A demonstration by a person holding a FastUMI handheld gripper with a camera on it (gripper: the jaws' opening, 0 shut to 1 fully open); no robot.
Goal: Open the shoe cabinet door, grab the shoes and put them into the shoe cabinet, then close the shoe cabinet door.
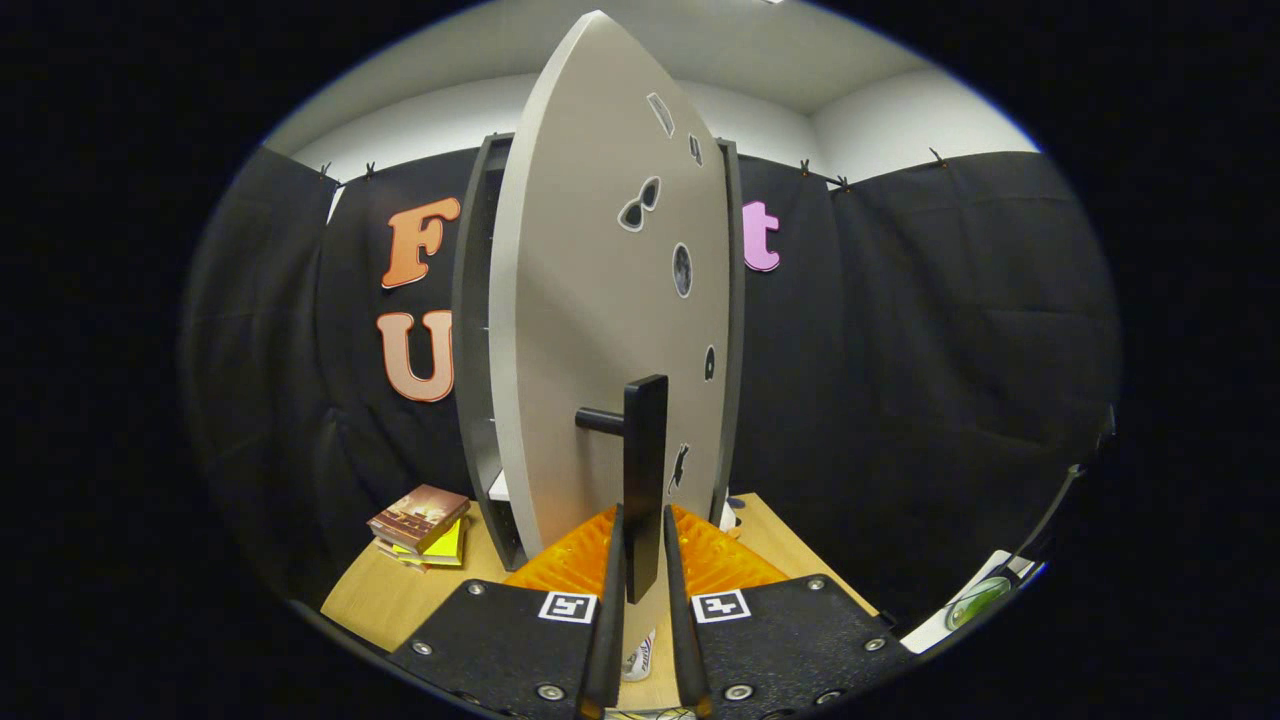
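The shoe cabinet stands on the wooden table, dark-framed, with its pale grey door swung partly out toward me. Small stickers dot the door's face. A black bar handle sticks out from the door on a short post. My gripper is shut on this handle, one finger on each side of its lower end. Below the fingers, a bit of a white shoe with dark markings peeks out on the table. Through the gap at the door's left, a white shelf edge shows inside the cabinet.
A small stack of books lies on the wooden table left of the cabinet. Black cloth walls close in behind and on both sides. A white sheet with a green object lies at the right, off the table.
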